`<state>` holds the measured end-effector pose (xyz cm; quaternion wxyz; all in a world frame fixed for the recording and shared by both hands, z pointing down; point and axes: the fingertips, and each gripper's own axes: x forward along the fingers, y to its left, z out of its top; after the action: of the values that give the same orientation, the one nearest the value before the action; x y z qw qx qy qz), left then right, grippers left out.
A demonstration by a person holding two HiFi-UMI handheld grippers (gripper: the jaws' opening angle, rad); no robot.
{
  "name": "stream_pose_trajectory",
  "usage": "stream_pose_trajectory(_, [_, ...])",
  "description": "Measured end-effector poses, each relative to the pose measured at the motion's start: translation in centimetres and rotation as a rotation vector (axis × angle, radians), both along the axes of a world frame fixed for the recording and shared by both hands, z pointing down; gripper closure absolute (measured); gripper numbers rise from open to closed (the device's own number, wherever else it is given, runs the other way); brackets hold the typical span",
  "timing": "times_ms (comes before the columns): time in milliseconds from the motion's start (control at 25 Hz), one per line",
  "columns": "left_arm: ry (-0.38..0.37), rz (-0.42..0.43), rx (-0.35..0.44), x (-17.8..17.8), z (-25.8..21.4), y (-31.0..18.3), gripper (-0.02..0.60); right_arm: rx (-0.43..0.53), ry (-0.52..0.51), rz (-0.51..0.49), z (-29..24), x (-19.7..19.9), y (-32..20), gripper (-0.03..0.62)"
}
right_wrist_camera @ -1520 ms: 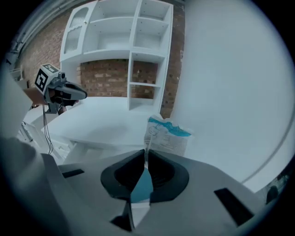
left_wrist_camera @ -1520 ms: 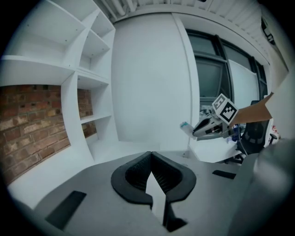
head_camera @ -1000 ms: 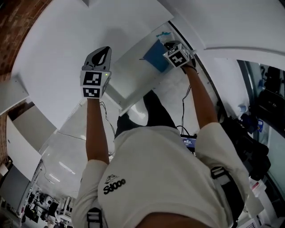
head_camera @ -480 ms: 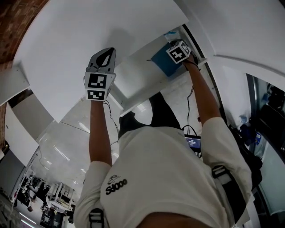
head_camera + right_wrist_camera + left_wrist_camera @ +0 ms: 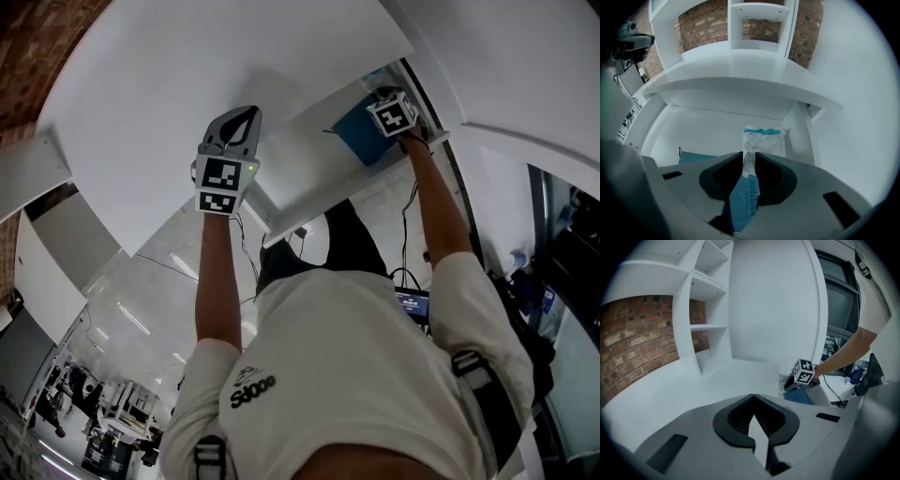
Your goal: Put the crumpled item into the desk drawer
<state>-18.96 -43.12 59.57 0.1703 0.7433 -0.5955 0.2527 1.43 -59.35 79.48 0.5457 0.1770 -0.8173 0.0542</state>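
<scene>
both arms are stretched forward from the shoulders. the left arm (image 5: 217, 281) is held straight out, and the left gripper (image 5: 246, 114) is poised over the bare white desk top (image 5: 169, 103), clear of the drawer. its jaws are brought together at the tips, and nothing is held between them; only the desk surface is seen past them in the left gripper view.

the right arm (image 5: 441, 216) is reached further out and to the right, and the right gripper (image 5: 749, 158) is lowered into the open drawer (image 5: 712, 124) under the desk edge. its jaws are drawn in to a narrow slit, and the near edge of the crumpled packet (image 5: 764, 140) is pinched in that slit. the packet is white with a teal band along its far edge. it is seen inside the drawer, toward the back right corner, close beside the drawer's right wall.

a blue notebook (image 5: 696, 158) is laid on the drawer floor under and to the left of the right gripper. white shelves (image 5: 757, 28) set against a brick wall (image 5: 705, 23) are seen above the desk.
</scene>
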Motion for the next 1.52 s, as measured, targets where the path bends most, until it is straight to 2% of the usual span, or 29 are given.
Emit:
stream_pose_trajectory(240, [0.018,0.023,0.046,0.3,-1.7,0.7,0.571,0.013,-0.001,0.074,-2.6,1.3,0.9,0.51])
stream_pose_trajectory(360, [0.008,0.055,0.066,0.9,-3.1,1.1,0.571,0.08,-0.073,0.141,-5.9,2.2,0.8,0.518])
stream_pose_trajectory(480, [0.005,0.082,0.097,1.6,-4.8,1.8,0.571,0.16,-0.132,0.219,-9.6,4.0,1.2,0.58])
stream_pose_trajectory(680, [0.005,0.116,0.15,2.4,-7.7,3.2,0.571,0.269,-0.203,0.272,-15.6,6.6,3.7,0.588])
stream_pose_trajectory(920, [0.002,0.164,0.234,3.8,-11.9,4.7,0.571,0.389,-0.289,0.317,-24.1,8.8,8.0,0.588])
stream_pose_trajectory(1120, [0.0,0.203,0.301,4.8,-15.4,6.8,0.571,0.49,-0.322,0.33,-29.7,10.2,12.4,0.588])
stream_pose_trajectory(1520, [-0.044,0.35,0.454,7.7,-22.3,12.2,0.571,0.605,-0.458,0.36,-38.9,11.1,22.6,0.588])
